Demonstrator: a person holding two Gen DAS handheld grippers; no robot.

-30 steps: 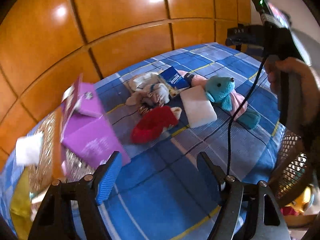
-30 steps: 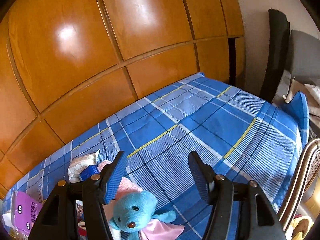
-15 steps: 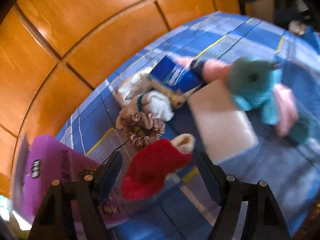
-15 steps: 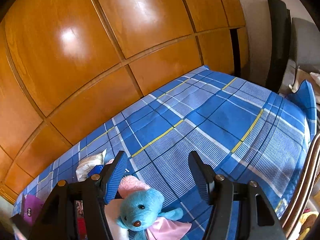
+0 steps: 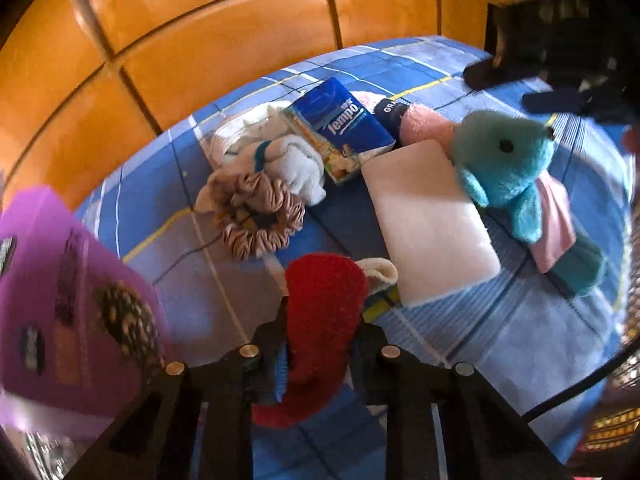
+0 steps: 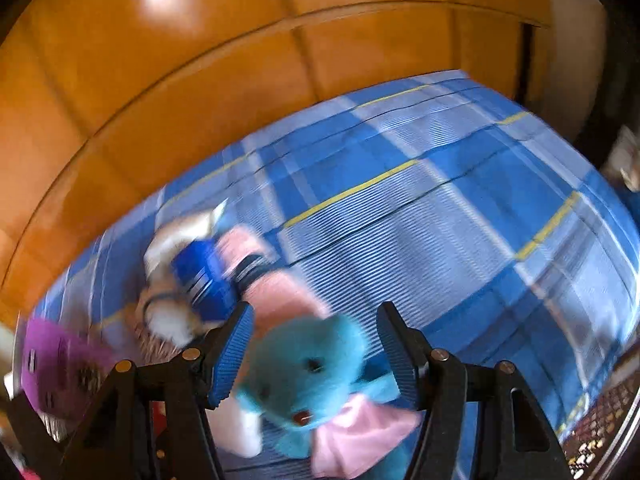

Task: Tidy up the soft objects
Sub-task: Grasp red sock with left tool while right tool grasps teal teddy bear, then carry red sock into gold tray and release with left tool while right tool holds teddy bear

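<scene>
My left gripper (image 5: 320,320) is shut on a fuzzy red sock (image 5: 324,292) with a cream cuff, low over the blue plaid cloth (image 5: 500,340). Right of it lie a white foam block (image 5: 428,220) and a blue teddy bear (image 5: 504,160) in a pink bib. Behind are a striped scrunchie (image 5: 260,220), a rolled white sock (image 5: 292,160), a blue Tempo tissue pack (image 5: 340,120) and a pink roll (image 5: 424,124). My right gripper (image 6: 316,320) stands open just above the teddy bear (image 6: 308,368), whose head lies between the spread fingers (image 6: 232,352), untouched.
A purple box (image 5: 60,300) stands close at the left of the red sock. A wicker basket (image 6: 600,432) sits off the cloth's right edge. Orange wooden panels (image 5: 200,40) rise behind. The cloth's far right part (image 6: 460,220) lies bare.
My left gripper came down over the red sock and shut on it. My right gripper tilted down and dropped toward the blue teddy bear, still open.
</scene>
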